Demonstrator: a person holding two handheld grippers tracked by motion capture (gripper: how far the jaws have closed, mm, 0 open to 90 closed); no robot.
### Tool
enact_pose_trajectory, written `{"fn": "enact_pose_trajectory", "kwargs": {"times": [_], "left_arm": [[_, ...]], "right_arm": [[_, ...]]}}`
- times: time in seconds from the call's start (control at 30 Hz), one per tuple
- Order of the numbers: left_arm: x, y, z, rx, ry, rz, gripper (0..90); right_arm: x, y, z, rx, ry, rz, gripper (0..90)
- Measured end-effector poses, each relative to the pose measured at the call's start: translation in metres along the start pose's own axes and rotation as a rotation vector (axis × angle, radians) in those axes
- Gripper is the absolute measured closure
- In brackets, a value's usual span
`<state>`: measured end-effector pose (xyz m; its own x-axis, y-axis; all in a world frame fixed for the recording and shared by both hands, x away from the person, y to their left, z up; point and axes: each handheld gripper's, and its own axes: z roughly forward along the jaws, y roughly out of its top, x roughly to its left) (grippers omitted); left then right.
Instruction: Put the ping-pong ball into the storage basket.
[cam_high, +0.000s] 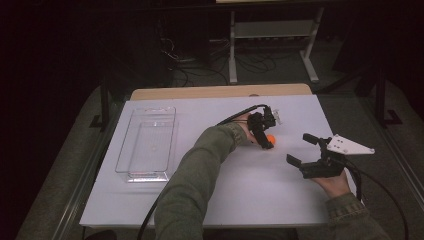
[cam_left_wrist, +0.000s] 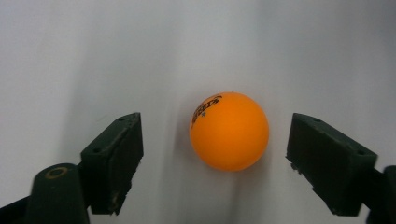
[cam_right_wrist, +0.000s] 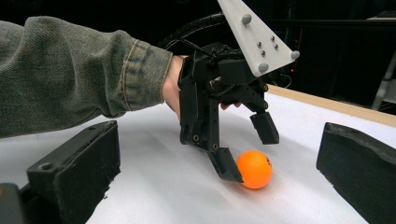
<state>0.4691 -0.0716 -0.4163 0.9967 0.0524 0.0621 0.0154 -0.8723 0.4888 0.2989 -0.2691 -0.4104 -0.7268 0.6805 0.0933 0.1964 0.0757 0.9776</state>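
A: Straddling the orange ball (cam_left_wrist: 229, 131) with the left gripper (cam_high: 265, 134), is that the idea?

B: Yes. The ball sits on the white table (cam_high: 240, 190), right of the middle, and the left gripper comes down over it from above so one jaw stands on each side. In the left gripper view there is bare table between each pad and the ball, so the jaws are partly spread and pinching nothing yet.

A: Why come from above?

B: A ball rolls away if one jaw nudges it first. Caged from both sides, it has nowhere to go, I'd judge.

A: And the right gripper (cam_high: 305, 150)?

B: It rests low near the table's right edge, apart from the ball, jaws spread wide and empty, pointing towards the ball.

A: The clear tray (cam_high: 148, 141)?

B: It lies at the left of the table, well apart from the ball, with nothing in it that I can make out. Likely where the ball is meant to go.
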Motion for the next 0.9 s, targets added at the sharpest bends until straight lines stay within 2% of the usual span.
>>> {"fn": "enact_pose_trajectory", "kwargs": {"times": [0.17,0.6,0.9], "left_arm": [[0.0003,0.0004,-0.0002,-0.022,-0.015,-0.002,27.2],[-0.0023,0.0006,0.0052,-0.023,-0.066,0.005,37.4],[-0.0023,0.0007,0.0058,-0.039,-0.057,0.007,44.4]], "right_arm": [[0.0000,-0.0001,-0.0001,0.000,0.000,0.000,0.0],[-0.0002,-0.0002,-0.0006,0.001,0.000,0.000,0.0],[-0.0006,-0.0016,-0.0018,-0.005,-0.003,0.006,0.0]]}}
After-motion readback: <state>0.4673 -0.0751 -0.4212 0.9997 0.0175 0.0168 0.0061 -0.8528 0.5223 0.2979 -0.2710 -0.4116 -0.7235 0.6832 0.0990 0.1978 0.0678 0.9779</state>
